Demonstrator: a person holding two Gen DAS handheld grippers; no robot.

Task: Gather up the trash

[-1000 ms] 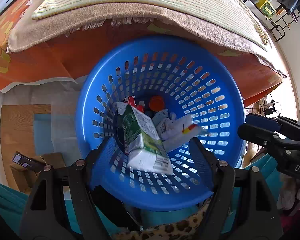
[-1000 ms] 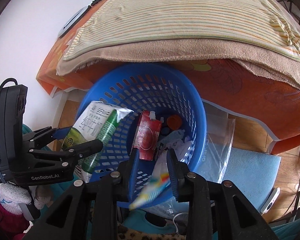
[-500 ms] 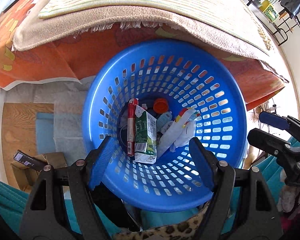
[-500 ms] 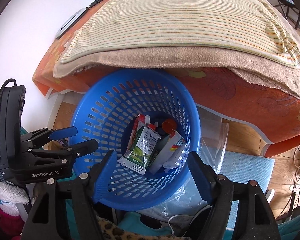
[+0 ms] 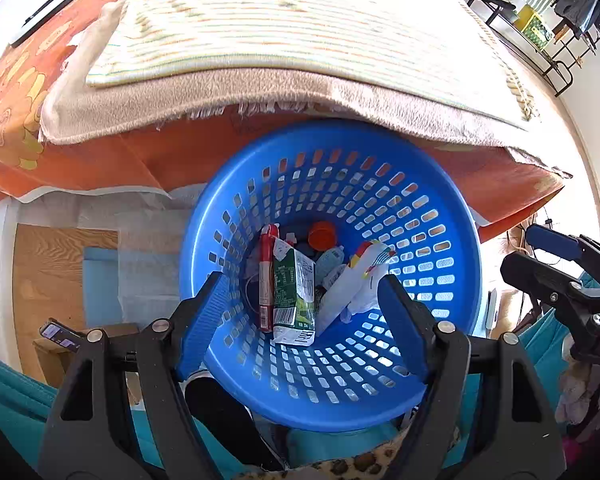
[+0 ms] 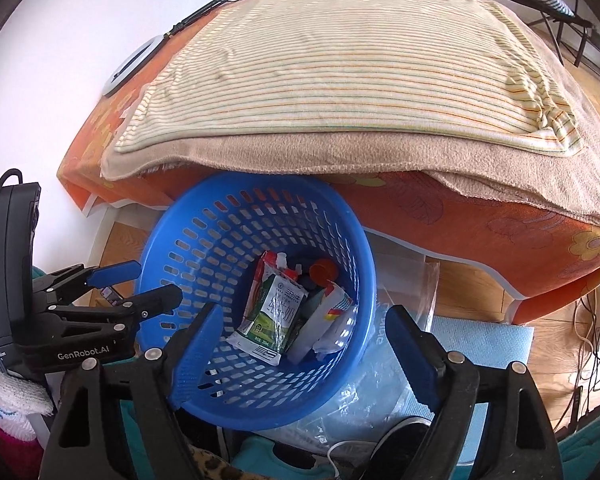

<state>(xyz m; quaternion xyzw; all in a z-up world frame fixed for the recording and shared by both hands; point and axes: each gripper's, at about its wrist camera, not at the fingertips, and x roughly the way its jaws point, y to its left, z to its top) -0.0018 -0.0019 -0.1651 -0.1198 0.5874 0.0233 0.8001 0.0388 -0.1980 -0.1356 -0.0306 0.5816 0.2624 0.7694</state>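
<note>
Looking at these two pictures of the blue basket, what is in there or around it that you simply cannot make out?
- Basket bottom, both views: the green carton and white wrapper cover whatever lies under them.
- Carton print, both views: too small to read.
- Basket's near rim, left view: hidden behind the left tool.
- Dark object under the basket, left view: cut off by the tool's frame.

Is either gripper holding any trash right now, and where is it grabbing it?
No. The left gripper and right gripper are both open and empty; the right's jaws have just been opening. The carton and wrapper lie in the basket.
</note>
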